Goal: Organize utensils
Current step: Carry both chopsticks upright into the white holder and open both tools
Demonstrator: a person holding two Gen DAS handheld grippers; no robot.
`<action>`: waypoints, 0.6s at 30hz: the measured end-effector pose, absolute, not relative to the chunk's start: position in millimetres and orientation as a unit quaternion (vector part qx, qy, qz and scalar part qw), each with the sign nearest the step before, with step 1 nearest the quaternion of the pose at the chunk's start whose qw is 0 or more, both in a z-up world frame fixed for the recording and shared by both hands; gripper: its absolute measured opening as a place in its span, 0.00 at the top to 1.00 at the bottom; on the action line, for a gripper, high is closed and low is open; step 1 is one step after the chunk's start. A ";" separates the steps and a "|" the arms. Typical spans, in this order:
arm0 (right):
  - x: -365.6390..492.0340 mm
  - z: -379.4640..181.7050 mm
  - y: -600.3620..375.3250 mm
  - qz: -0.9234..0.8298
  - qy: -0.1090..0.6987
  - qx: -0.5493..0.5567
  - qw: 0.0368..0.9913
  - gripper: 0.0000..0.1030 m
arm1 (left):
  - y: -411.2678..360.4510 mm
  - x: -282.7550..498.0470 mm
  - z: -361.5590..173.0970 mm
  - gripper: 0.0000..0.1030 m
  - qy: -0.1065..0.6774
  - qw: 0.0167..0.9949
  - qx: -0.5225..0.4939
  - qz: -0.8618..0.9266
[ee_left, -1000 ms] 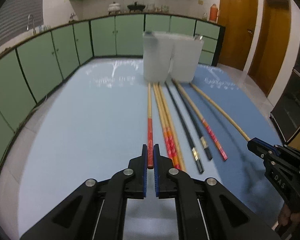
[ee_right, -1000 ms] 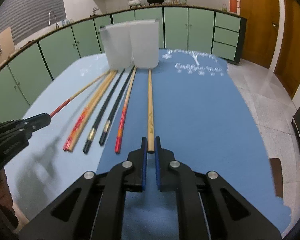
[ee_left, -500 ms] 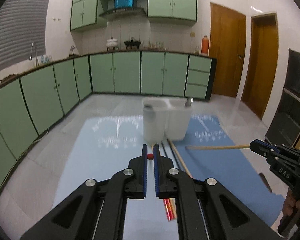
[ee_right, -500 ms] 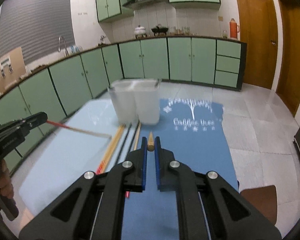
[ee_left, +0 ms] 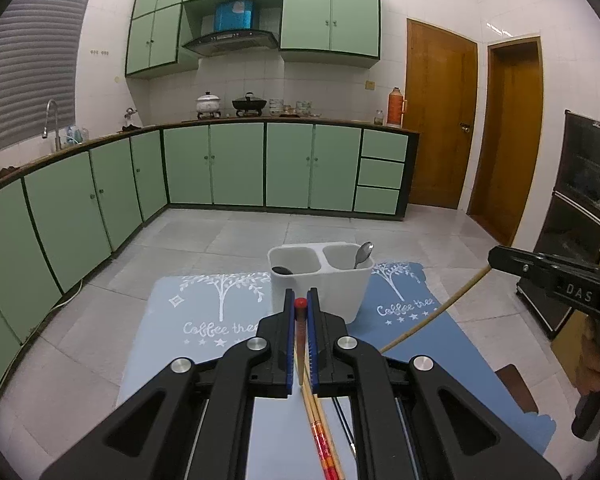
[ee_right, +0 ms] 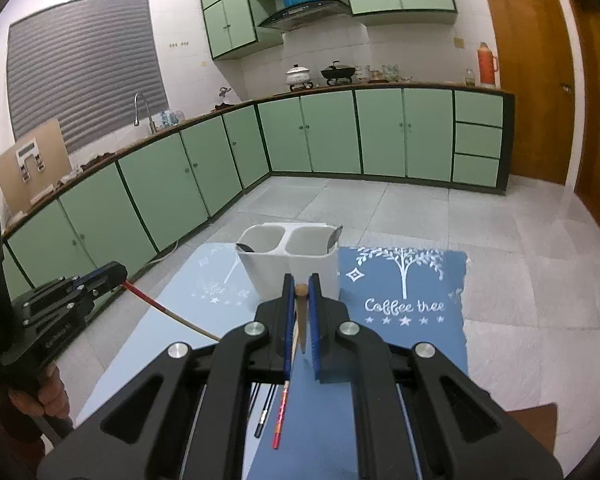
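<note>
Both chopsticks have come up off the mat since a second ago, when each lay flat among the others with my jaws closed round its near end. Now my left gripper (ee_left: 300,322) is clenched on the red-tipped chopstick (ee_left: 300,320), and my right gripper (ee_right: 301,312) is clenched on the plain wooden chopstick (ee_right: 301,312). Each one is pinched near its thick end, so the long thin part hangs down and away, free to swing toward the holder.

From the left wrist view I can see the wooden stick slanting down out of the right tool; from the right wrist view the red one runs from the left tool down toward the mat, red at the held end and pale further along. Both look slim, stiff and smooth — easy to let slip, I judge, which is why I grip them tight.

Ahead stands the white two-compartment holder (ee_left: 320,280) on the blue mat (ee_left: 204,320), upright, with a spoon (ee_left: 362,254) leaning in its right compartment and something dark, perhaps another spoon, in the left one. Several chopsticks (ee_right: 278,416) lie on the mat below my tools — a red-patterned one and dark ones among them.

I judge the lift is done and the next step is turning each stick tip-down over a compartment.
</note>
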State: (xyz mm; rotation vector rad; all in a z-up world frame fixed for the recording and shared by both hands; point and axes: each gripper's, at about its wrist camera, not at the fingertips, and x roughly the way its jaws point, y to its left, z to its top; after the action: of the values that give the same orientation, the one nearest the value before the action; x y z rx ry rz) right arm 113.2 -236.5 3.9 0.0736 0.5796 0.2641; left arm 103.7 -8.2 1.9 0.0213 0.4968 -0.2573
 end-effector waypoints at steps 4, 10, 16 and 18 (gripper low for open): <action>115.7 15.1 -235.2 0.135 0.275 0.031 0.951 0.94 | -7.6 102.0 13.6 0.95 0.232 0.964 0.008 -0.131; 121.4 51.4 -247.0 0.142 0.235 0.045 0.961 0.94 | -4.3 108.5 48.6 0.95 0.192 0.972 -0.003 -0.137; 139.7 86.2 -251.4 0.136 0.192 0.038 0.971 0.94 | -13.8 125.4 91.8 0.95 0.133 0.981 0.004 -0.141; 151.1 90.5 -251.2 0.135 0.190 0.035 0.972 0.94 | -19.1 135.7 99.5 0.95 0.122 0.983 0.009 -0.140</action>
State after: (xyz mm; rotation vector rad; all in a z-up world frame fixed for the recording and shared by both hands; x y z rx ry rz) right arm 151.1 -251.2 90.5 0.0711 0.3834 0.2725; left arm 135.7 -19.1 99.5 0.0173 0.2455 -0.2811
